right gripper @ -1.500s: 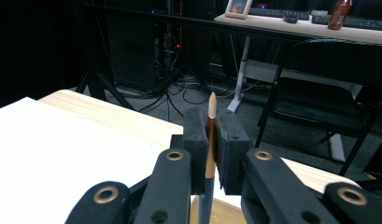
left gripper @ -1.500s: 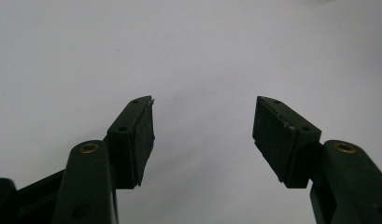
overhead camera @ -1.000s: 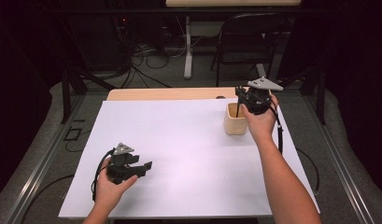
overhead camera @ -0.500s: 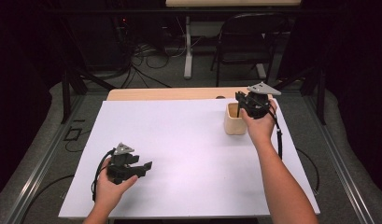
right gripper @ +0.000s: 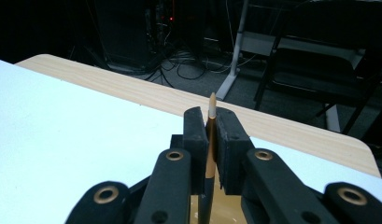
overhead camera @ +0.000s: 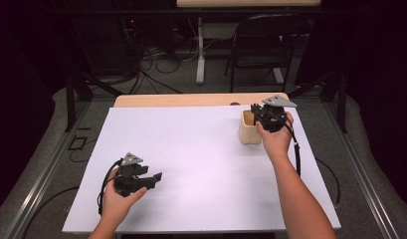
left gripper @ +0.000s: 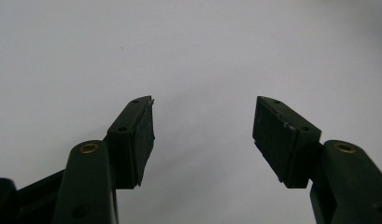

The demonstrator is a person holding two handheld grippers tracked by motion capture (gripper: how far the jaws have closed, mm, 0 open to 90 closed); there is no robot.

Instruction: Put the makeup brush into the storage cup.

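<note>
Right gripper (right gripper: 209,140) pinches a thin stick (right gripper: 211,105) upright between its pads, directly over the cup (overhead camera: 249,130). Left gripper (left gripper: 202,130) rests spread and empty on the table (overhead camera: 191,149), well apart.

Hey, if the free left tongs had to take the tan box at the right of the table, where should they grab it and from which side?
Probably by one wall near the rim, coming from above on its left side. The tan box is open-topped with thin upright walls, and the right tongs hold a thin stick at its right; the open left tongs look too narrow to span it.
</note>
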